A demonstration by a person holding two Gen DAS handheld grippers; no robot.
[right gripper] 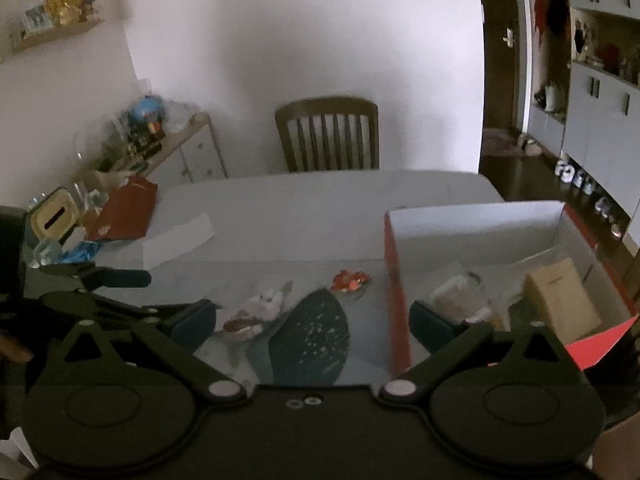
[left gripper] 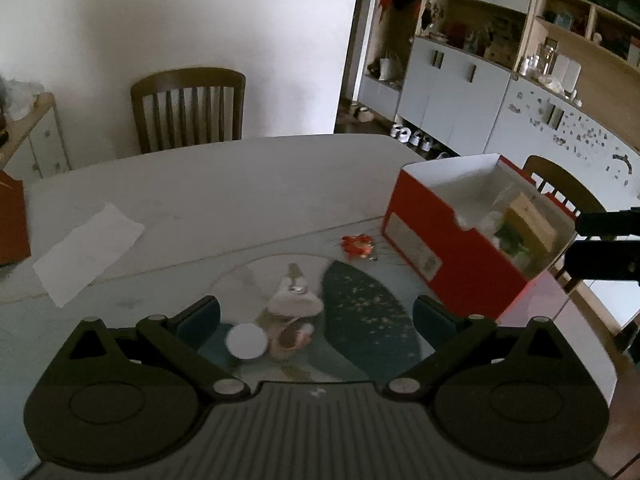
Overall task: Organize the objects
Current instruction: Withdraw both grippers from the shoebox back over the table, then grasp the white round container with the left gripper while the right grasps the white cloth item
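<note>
On the far left of the table (left gripper: 224, 184) a white sheet of paper (left gripper: 88, 248) lies flat, its long axis running diagonally from near-left to far-right, well apart from both tools. The left gripper (left gripper: 316, 314) hangs over the glass-covered part of the table with its fingers (left gripper: 200, 316) spread wide and nothing between them. In the gap, just ahead of the tips, sits a small white round lid or cap (left gripper: 246, 341), close to the left finger. Beside it lies a pale, crumpled wrapper-like object (left gripper: 294, 308); its long axis runs away from the camera, the narrow end pointing to the far side of the table, though blur leaves its exact make uncertain. Further on and slightly right, a small red crinkled item (left gripper: 357, 245) rests on the glass, just beside the near-left wall of the red box (left gripper: 452, 256). The box stands open, its long axis angled from far-left to near-right, and holds a tan carton (left gripper: 530, 220) and some pale and green contents.

From the right wrist camera, the right gripper (right gripper: 312, 326) is likewise spread apart and empty. Its left finger (right gripper: 192, 322) sits over the glass near the pale wrapper-like object (right gripper: 260, 308), while its right finger (right gripper: 432, 326) is over the red box (right gripper: 398, 300) interior, so the box's red wall falls between the tips. The tan carton (right gripper: 560, 300) leans in the box's right end.
</note>
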